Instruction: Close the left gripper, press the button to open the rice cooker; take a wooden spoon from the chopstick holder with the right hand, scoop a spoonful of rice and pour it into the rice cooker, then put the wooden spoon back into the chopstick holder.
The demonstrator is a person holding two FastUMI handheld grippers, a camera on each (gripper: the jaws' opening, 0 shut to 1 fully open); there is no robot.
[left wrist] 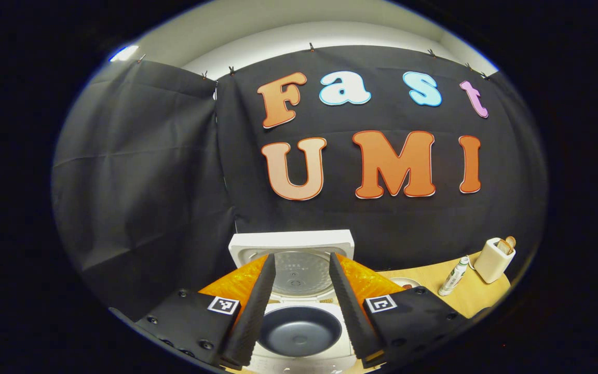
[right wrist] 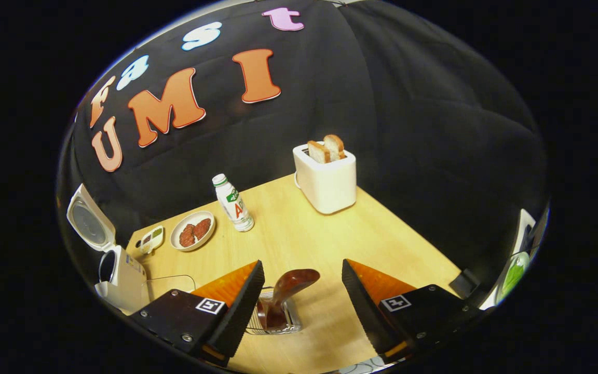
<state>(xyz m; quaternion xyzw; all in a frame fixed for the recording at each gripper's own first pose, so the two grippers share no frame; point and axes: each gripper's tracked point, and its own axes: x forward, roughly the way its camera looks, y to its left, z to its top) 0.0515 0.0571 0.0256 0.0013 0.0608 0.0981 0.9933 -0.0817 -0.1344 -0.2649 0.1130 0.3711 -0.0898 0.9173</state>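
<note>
The rice cooker (left wrist: 299, 311) is seen with its lid raised, and its dark inner pot (left wrist: 299, 330) lies open just beyond the left gripper (left wrist: 301, 306), whose fingers are held well apart with nothing between them. The button step is therefore judged done.

In the right gripper view, the wooden spoon (right wrist: 286, 293) stands bowl-up in the chopstick holder (right wrist: 273, 314), a clear wire-sided holder on the tabletop (right wrist: 304, 228). The right gripper (right wrist: 304, 306) is poised over the holder with its fingers spread, 1 on each side of the spoon and neither touching it. The rice cooker is found far to the left of the holder; the plate (right wrist: 193, 230), the bottle (right wrist: 232, 203) and the toaster (right wrist: 325, 176) are placed beyond it.

The spoon is judged light and rigid, with a glossy finish that may slip. A hold is best taken on the neck just below the bowl, across its narrower sides, since the handle is sunk in the holder. The holder looks light and could be lifted along unless the spoon is drawn straight up. Where the rice is kept cannot be told.
</note>
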